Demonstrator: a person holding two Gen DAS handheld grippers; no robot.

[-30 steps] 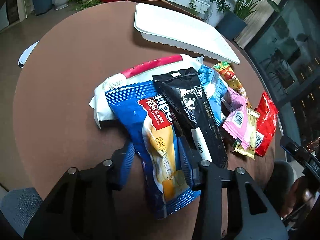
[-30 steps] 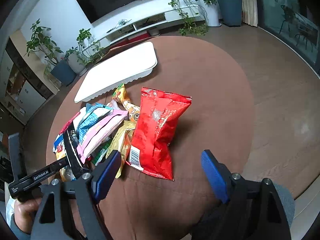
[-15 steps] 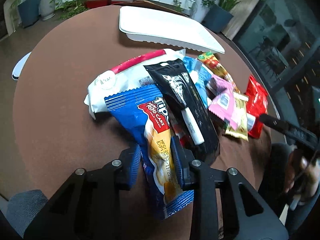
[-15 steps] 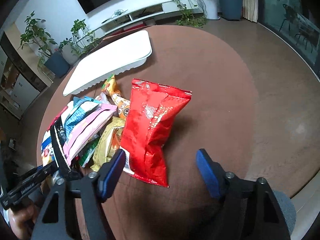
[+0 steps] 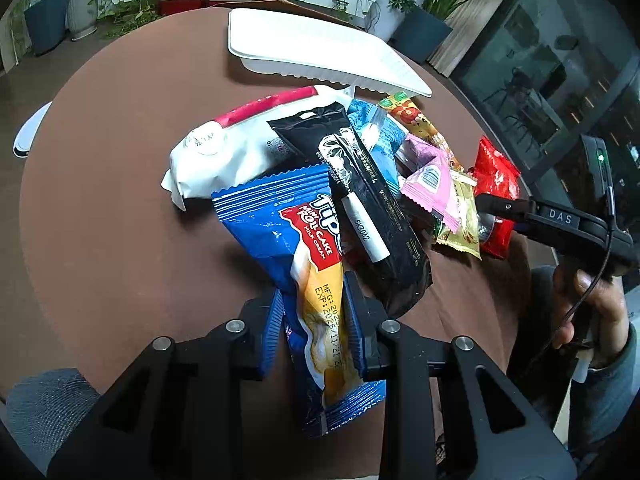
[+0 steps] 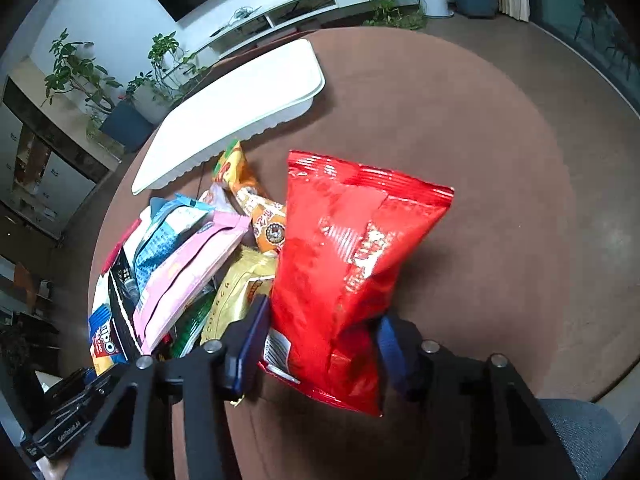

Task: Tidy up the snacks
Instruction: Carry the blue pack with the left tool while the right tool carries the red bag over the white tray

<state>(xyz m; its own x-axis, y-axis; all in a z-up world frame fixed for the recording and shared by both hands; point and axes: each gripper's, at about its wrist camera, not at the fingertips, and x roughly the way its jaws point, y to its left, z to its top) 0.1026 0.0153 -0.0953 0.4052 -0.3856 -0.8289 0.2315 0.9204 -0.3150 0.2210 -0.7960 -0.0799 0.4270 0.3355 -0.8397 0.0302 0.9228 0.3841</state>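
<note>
Jaws of the left gripper (image 5: 314, 330) stand narrowly apart, their ribbed blue pads pressed against both long edges of the blue Tipo mini roll cake packet (image 5: 308, 276), which runs lengthwise between them with its crimped tail projecting back past the pads. Jaws of the right gripper (image 6: 320, 352) are set wider, flanking the lower end of the red chip bag (image 6: 348, 264); the left pad meets the bag's edge, while the right pad is partly hidden behind the foil, so firm contact there cannot be told. Ahead of the left jaws, a black sachet (image 5: 360, 200) overlaps the roll cake packet's right side, and a white wrapper with a red stripe (image 5: 236, 148) lies under its far end. Left of the right jaws lie a pink packet (image 6: 188, 276) and a gold packet (image 6: 240, 292), the latter just beside the left pad. Farther ahead sits an empty white tray (image 6: 240, 108) on the brown round surface (image 5: 100, 160), the probable destination. Risks, as judged: lifting the roll cake packet would likely drag or tip the black sachet resting on it; the edgewise pinch may buckle the soft packet so that it slips; the air-filled chip bag may squirm out of a loose grip or crush its contents under a tight one; the gold packet could be caught with it.
</note>
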